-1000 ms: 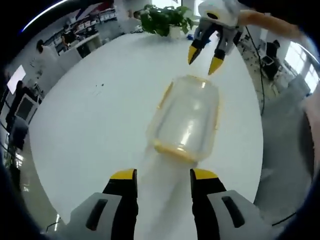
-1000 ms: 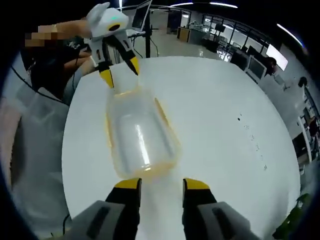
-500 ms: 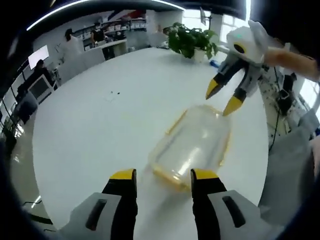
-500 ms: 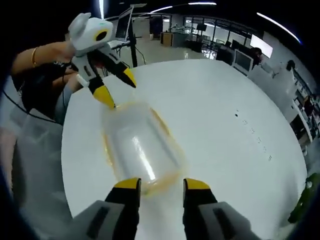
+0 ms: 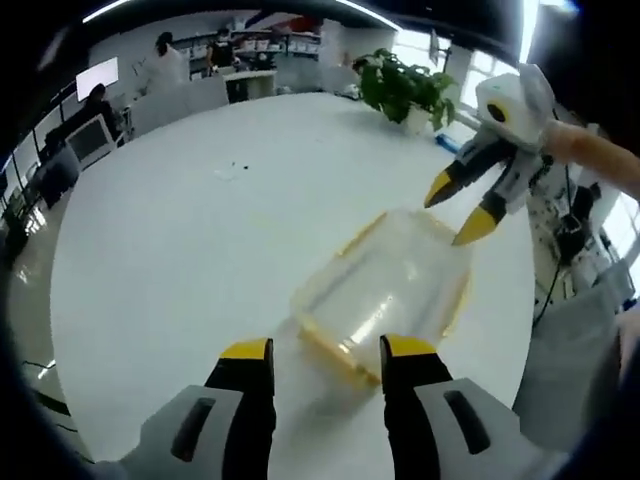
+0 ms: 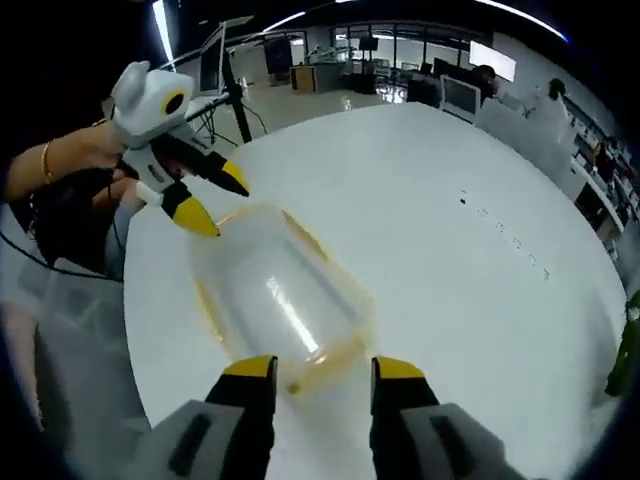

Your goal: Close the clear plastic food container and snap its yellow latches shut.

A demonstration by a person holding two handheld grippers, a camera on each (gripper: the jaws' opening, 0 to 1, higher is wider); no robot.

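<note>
The left hand-held gripper and right hand-held gripper stood open at opposite ends of the clear container, holding nothing. The container lay on the white table, its lid on; nothing could be made out inside it. A potted plant stood beyond it.

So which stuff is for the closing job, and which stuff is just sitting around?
For the job:
- clear food container with yellow latches
- left gripper, open
- right gripper, open

Just around:
- white round table
- potted plant at the table's far edge
- small dark specks on the tabletop
- desks and monitors behind
</note>
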